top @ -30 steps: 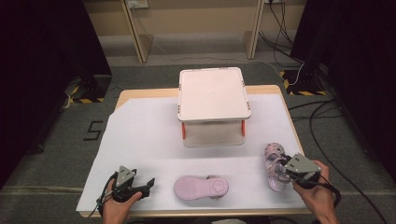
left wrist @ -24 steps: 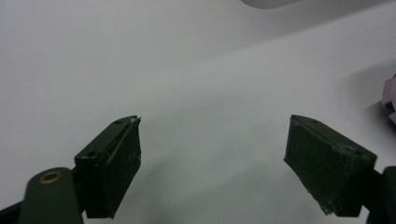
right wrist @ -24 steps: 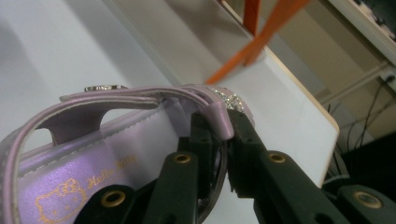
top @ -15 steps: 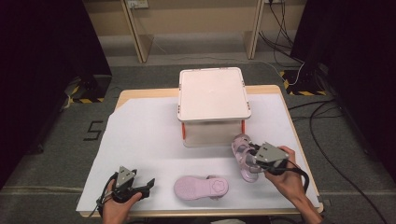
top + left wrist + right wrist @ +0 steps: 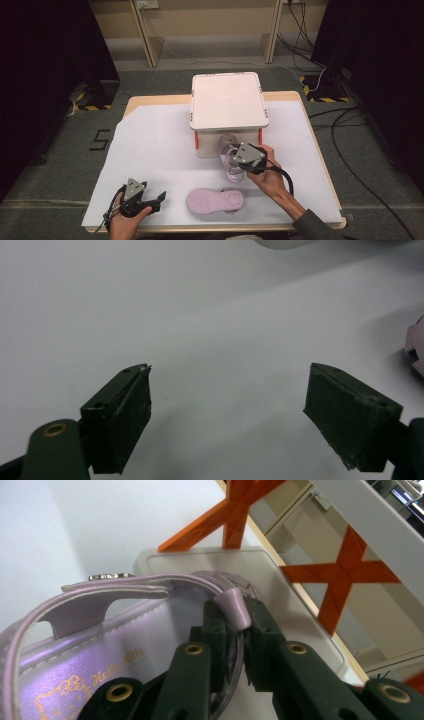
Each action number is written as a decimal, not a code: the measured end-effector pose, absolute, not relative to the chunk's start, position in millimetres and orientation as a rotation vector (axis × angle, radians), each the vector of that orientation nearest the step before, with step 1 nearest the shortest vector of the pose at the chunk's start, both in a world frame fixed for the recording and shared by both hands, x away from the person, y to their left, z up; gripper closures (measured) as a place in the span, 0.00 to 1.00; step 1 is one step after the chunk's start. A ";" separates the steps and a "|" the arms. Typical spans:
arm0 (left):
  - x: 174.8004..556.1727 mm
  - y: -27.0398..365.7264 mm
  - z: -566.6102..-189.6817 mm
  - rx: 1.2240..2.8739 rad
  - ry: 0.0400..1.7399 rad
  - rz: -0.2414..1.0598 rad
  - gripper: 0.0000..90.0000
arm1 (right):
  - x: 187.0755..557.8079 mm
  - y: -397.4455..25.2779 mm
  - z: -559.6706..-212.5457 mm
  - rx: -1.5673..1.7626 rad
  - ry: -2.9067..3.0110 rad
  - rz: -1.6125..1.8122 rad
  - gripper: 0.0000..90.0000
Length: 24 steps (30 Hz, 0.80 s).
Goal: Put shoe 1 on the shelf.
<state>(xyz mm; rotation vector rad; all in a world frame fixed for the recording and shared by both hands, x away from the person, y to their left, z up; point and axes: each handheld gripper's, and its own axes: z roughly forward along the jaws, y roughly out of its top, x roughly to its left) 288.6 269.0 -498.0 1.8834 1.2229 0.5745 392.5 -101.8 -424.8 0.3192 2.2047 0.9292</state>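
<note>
The right claw (image 5: pixel 232 645) is clenched on a strap of the purple sandal (image 5: pixel 231 159), carried at the open front of the white rack (image 5: pixel 227 100) in the middle of the table (image 5: pixel 150 102). The other sandal (image 5: pixel 215 201) lies sole-up near the front edge. The left claw (image 5: pixel 227 415) rests released by the front-left corner. Best keep the toe level, slide it under the rack's top clear of the orange braces (image 5: pixel 345 575), and release only once the sole sits flat.

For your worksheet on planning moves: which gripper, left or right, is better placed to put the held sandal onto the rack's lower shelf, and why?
Right. The right gripper is shut on the purple sandal at the open front of the white rack. The left gripper is open over bare paper, near the other sandal.
</note>
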 end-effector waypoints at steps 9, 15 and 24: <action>288.3 267.9 -497.3 1.889 1.215 0.571 0.20 | 409.9 -71.3 -435.7 0.328 2.181 0.906 0.91; 288.5 267.4 -497.7 1.891 1.215 0.570 0.20 | 418.8 -56.7 -443.8 0.330 2.168 0.890 0.90; 288.2 268.2 -497.8 1.888 1.217 0.572 0.20 | 430.9 -38.8 -453.4 0.333 2.161 0.859 0.90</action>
